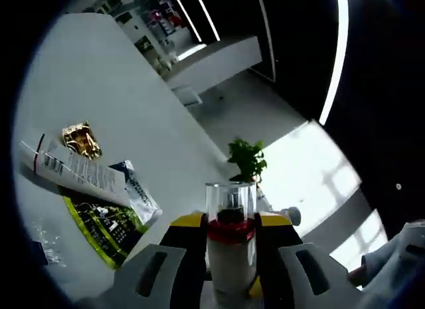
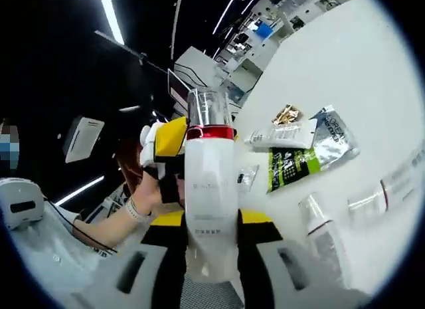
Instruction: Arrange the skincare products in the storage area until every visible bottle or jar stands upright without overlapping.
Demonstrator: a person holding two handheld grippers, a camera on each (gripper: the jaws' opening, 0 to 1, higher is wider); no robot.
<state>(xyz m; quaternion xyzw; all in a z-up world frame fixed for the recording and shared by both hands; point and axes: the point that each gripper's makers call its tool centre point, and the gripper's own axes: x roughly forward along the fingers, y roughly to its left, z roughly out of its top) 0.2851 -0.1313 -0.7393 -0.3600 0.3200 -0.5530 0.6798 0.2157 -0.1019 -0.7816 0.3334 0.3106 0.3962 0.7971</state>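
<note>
Both grippers' jaws clamp 1 white bottle [image 2: 211, 196], clear-capped, contents unseen.

A broad white desk [image 1: 113, 90] runs through a dark-ceilinged room lit by long white strip lights [image 1: 337, 56], with a small green potted plant [image 1: 247, 159] at its edge and bright daylight patches on the pale floor [image 1: 312, 169].

Right gripper [image 2: 211, 256] clamped white bottle [image 2: 211, 209]; left gripper [image 2: 166, 146] held its top; tube [image 2: 282, 135], sachets [image 2: 312, 153] on table [image 2: 372, 76].
</note>
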